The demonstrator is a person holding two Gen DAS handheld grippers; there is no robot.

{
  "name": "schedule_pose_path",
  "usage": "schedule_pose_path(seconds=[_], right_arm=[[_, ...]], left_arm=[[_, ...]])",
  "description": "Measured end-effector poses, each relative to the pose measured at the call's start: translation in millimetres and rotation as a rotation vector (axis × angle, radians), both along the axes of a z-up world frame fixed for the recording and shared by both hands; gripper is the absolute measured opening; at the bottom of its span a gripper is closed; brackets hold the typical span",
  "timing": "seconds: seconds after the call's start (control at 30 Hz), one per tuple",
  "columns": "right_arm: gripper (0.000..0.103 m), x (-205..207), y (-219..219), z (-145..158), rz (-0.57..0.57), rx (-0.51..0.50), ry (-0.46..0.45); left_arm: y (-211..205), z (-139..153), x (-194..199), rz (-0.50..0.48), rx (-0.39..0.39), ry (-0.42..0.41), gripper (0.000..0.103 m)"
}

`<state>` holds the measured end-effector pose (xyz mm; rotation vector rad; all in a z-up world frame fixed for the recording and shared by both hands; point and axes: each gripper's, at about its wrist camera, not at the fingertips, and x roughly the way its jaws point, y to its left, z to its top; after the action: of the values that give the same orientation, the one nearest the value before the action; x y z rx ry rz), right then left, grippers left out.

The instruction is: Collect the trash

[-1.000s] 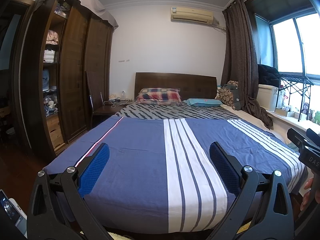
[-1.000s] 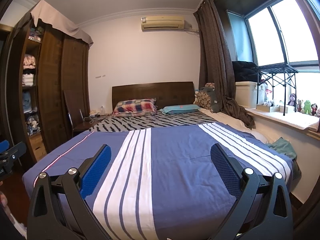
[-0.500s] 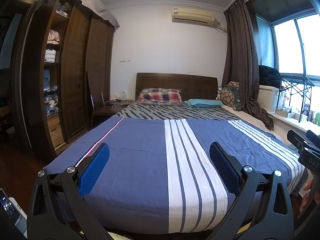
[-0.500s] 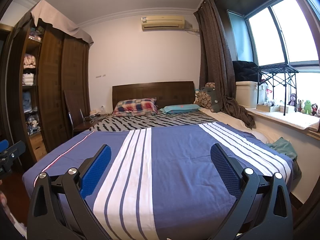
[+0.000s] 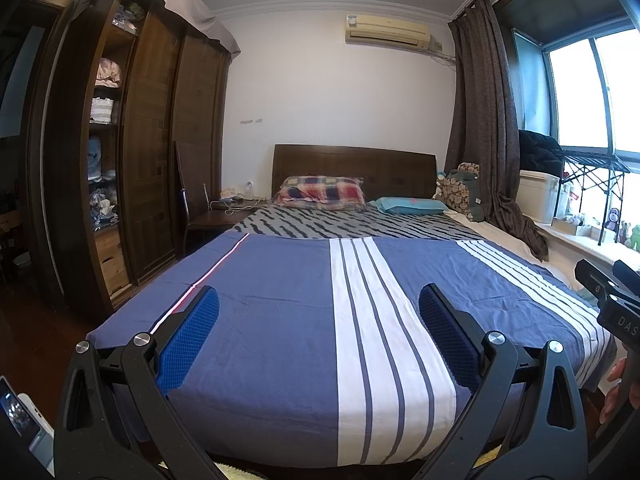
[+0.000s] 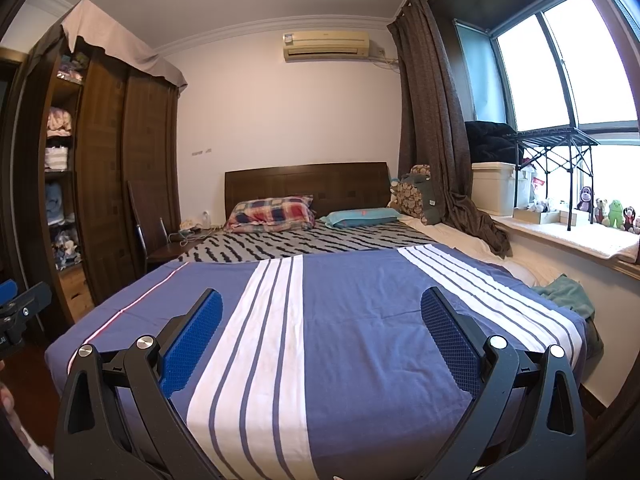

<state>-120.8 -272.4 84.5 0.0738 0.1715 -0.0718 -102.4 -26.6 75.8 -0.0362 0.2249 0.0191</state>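
Both grippers hover at the foot of a bed covered by a blue spread (image 5: 280, 320) (image 6: 360, 320) with white stripes. My left gripper (image 5: 319, 300) is open, with nothing between its blue pads. My right gripper (image 6: 320, 304) is also open and empty. The right gripper's body shows at the right edge of the left wrist view, held by a hand (image 5: 616, 384). No trash can be made out on the bed in either view.
A dark wardrobe (image 5: 132, 160) with open shelves stands left of the bed. A chair and bedside table (image 5: 224, 216) sit by the headboard. Two pillows (image 5: 324, 192) lie at the head. A curtain, a white box (image 6: 494, 188) and a windowsill with toys are on the right. A green cloth (image 6: 568, 294) hangs beside the bed.
Both views have drifted very slightly; the grippers stay open and empty over the foot of the bed.
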Motion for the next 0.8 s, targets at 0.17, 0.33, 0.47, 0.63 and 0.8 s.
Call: schedule_pose_path(seconds=[0.17,0.33,0.47,0.63,0.8], right_arm=[[0.1,-0.1,0.1,-0.1,0.0,0.0,0.002],[0.1,-0.5,-0.3,-0.5,-0.002,0.001,0.004],[0.1,0.5,-0.3,-1.8,0.001,0.0,0.008],[0.1,3.4,-1.4,-3.6,0.008,-0.002,0.015],[0.1,6.9,-3.6,-4.7,0.001,0.003,0.019]], left_arm=[[0.7,0.6,0.2,0.007,-0.002,0.001,0.095],[0.7,1.3,0.6,0.019,0.005,-0.005,0.095],[-0.9,1.8,2.0,0.004,0.004,-0.002,0.095],[1.5,1.2,3.5,-0.024,-0.018,0.007,0.095],[2.3,-1.8,8.8,-0.019,-0.01,0.019,0.095]])
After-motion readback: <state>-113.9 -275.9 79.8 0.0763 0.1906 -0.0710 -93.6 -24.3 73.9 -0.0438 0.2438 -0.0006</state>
